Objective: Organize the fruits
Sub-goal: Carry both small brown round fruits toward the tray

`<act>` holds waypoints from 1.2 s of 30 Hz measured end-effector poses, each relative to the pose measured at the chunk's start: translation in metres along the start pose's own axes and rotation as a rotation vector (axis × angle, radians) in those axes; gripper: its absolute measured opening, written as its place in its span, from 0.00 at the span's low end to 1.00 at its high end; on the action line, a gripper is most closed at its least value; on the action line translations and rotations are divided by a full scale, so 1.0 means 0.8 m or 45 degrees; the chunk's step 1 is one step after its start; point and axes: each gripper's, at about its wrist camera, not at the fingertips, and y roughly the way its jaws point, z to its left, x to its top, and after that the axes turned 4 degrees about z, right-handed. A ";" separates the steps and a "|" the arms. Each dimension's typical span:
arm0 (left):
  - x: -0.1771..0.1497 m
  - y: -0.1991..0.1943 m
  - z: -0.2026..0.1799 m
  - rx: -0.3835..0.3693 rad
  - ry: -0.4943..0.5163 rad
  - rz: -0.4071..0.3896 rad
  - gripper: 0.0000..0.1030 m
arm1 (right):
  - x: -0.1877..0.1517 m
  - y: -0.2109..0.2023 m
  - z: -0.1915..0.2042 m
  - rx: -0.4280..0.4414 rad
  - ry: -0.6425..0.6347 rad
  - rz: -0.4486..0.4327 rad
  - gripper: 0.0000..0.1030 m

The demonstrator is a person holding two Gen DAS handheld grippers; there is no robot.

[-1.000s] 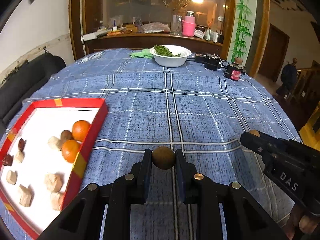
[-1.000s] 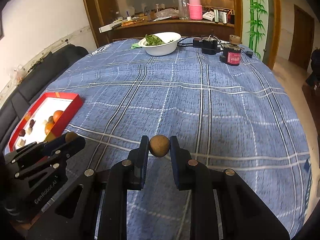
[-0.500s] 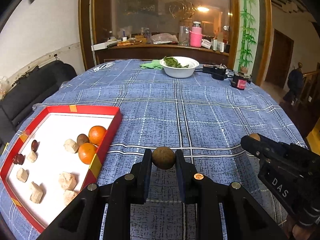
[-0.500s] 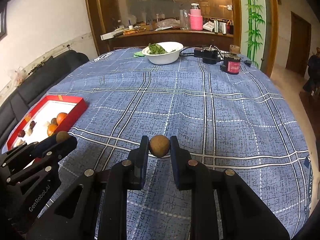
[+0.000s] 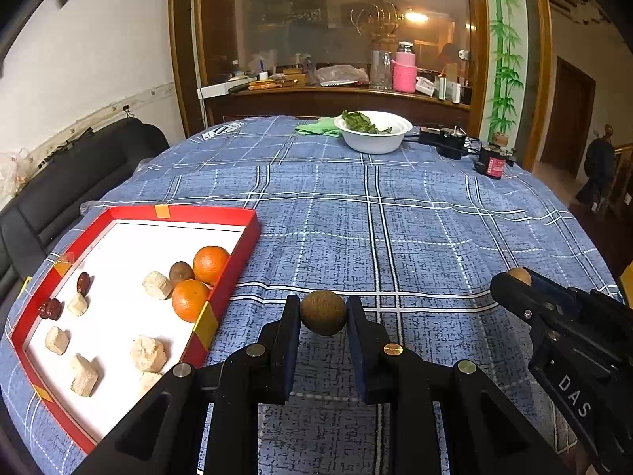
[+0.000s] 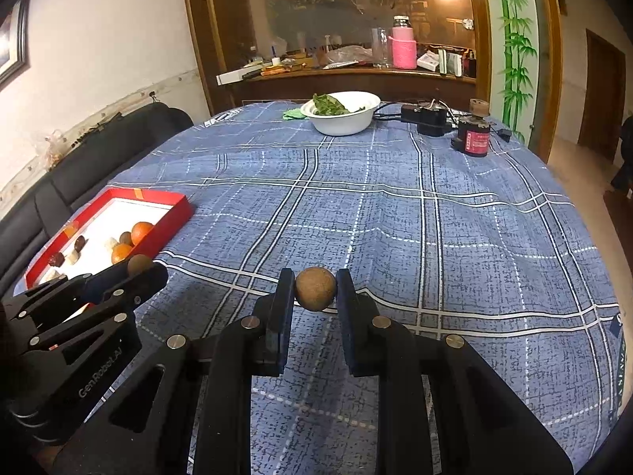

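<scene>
My left gripper (image 5: 322, 304) is shut on a round brown fruit (image 5: 323, 318) just above the blue checked tablecloth. To its left lies a red tray (image 5: 247, 239) with a white floor. In the tray are two oranges (image 5: 211, 264), a brown fruit (image 5: 180, 272), dark red dates (image 5: 83, 282) and several beige chunks (image 5: 148, 353). My right gripper (image 6: 315, 277) is shut on a second round brown fruit (image 6: 315, 292). It shows low on the right in the left wrist view (image 5: 514, 283). The left gripper (image 6: 140, 271) appears beside the tray (image 6: 174, 217) in the right wrist view.
At the table's far end stand a white bowl of greens (image 5: 374, 138), a green cloth (image 5: 318, 128), a black adapter with cables (image 5: 443, 140) and a red-labelled can (image 5: 491, 165). A black sofa (image 5: 79, 174) borders the table's left side; a cluttered sideboard (image 5: 336, 95) stands behind.
Both grippers have tipped upward a little, so more of the room shows. The tray sits further into the left wrist view. Each gripper still grips its brown fruit.
</scene>
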 end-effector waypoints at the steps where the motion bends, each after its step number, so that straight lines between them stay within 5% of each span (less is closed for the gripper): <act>1: 0.000 0.000 0.000 0.002 0.000 -0.001 0.22 | 0.000 0.000 0.001 0.002 -0.003 -0.001 0.19; 36: 0.001 0.000 0.004 0.037 -0.025 -0.006 0.22 | 0.000 -0.009 0.015 0.044 -0.041 -0.029 0.19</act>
